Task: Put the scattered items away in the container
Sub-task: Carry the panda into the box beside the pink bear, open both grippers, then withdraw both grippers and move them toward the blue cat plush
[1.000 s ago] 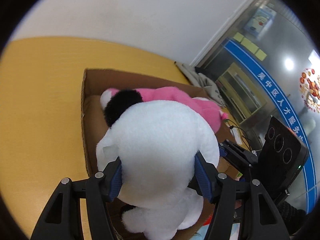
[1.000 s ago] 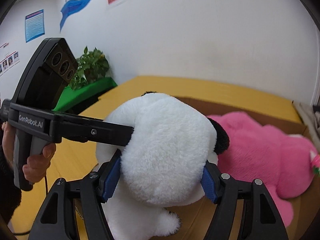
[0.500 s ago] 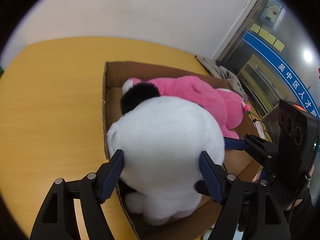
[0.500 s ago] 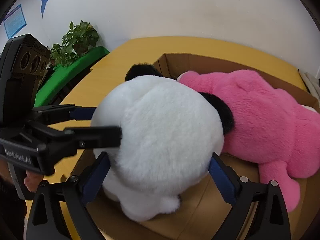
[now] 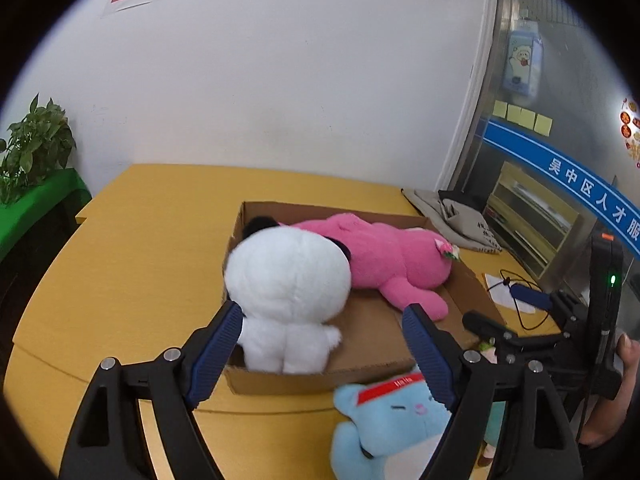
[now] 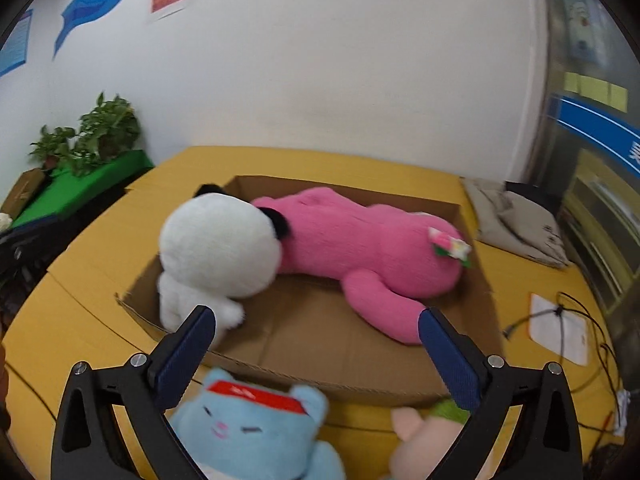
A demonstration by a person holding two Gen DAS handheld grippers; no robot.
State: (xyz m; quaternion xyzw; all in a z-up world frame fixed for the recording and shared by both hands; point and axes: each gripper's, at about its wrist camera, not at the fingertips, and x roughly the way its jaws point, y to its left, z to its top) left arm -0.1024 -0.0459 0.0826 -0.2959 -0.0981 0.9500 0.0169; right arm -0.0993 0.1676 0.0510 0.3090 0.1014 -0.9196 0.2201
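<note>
Both grippers, left (image 5: 320,346) and right (image 6: 316,350), just released; my white plush panda (image 5: 288,280) could topple over the brown cardboard box (image 5: 360,364) rim.

Both the left tool (image 5: 320,332) and right tool (image 6: 316,336) have just been opening, nothing between their jaws.

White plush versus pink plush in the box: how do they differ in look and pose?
The white plush has black ears and sits upright at the box's left end; the pink plush lies stretched lengthwise. The pink plush is longer; the white plush is rounder. Both rest inside the box, touching.
</note>
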